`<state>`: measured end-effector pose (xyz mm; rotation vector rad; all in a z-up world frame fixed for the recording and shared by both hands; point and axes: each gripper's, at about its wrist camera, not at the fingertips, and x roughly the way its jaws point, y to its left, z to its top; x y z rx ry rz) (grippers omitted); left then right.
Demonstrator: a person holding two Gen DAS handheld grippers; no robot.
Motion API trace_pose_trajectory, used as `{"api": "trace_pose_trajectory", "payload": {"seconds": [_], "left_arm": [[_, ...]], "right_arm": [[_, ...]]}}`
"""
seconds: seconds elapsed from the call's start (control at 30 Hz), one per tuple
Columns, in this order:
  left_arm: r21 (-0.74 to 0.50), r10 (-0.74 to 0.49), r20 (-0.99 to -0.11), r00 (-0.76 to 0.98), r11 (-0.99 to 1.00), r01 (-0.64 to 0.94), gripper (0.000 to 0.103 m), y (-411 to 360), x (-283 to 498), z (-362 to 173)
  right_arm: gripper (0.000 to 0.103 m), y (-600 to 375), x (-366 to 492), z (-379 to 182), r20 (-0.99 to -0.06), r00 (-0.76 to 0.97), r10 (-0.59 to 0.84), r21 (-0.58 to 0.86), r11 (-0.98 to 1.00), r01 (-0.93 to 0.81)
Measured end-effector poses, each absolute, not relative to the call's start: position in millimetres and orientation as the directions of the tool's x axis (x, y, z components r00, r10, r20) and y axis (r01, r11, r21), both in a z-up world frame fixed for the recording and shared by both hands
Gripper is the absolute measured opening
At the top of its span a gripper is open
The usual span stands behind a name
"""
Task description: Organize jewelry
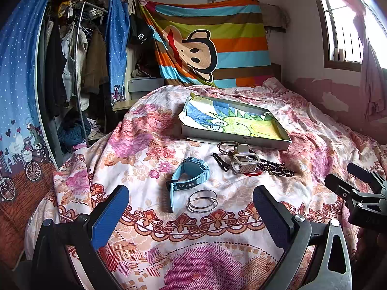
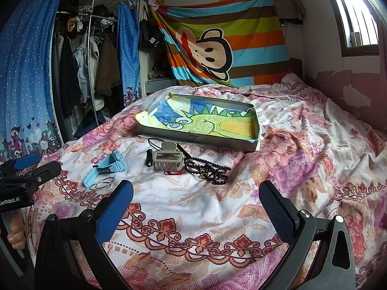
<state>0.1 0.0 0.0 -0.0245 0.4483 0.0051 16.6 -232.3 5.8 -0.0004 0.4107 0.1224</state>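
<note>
Both grippers are held wide open above the bedspread (image 1: 205,253), and nothing is gripped. Just ahead of the left gripper (image 1: 191,207) lie the bangles (image 1: 202,201) and the blue watch (image 1: 187,176). Ahead of the right gripper (image 2: 196,203) lie the hair claw (image 2: 167,160) and beads (image 2: 210,170), with the tray (image 2: 200,138) beyond.

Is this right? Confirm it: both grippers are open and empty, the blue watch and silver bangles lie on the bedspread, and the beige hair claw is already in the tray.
One error: the beige hair claw lies on the bedspread, in front of the tray, as the right wrist view shows. The rest holds.
</note>
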Motion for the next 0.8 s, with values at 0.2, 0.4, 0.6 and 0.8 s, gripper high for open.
{"api": "trace_pose_trajectory", "payload": {"seconds": [0.2, 0.4, 0.6, 0.8], "left_arm": [[-0.023, -0.001, -0.434, 0.901, 1.000, -0.010, 0.103, 0.1, 0.1, 0.0], [-0.023, -0.001, -0.434, 0.901, 1.000, -0.010, 0.103, 0.1, 0.2, 0.0], [-0.023, -0.007, -0.434, 0.901, 1.000, -0.003, 0.103, -0.3, -0.4, 0.1], [-0.020, -0.011, -0.432, 0.902, 1.000, 0.003, 0.103, -5.3, -2.7, -3.2]], "right_arm": [[0.102, -230.7, 11.7, 7.1, -0.397, 0.910, 0.117, 0.023, 0.993, -0.118], [0.102, -232.9, 17.3, 3.7, -0.401, 0.908, 0.118, 0.025, 0.993, -0.118], [0.102, -233.0, 17.5, 3.5, -0.401, 0.908, 0.118, 0.025, 0.993, -0.117], [0.102, -232.8, 17.4, 3.6, -0.403, 0.908, 0.118, 0.025, 0.993, -0.118]]}}
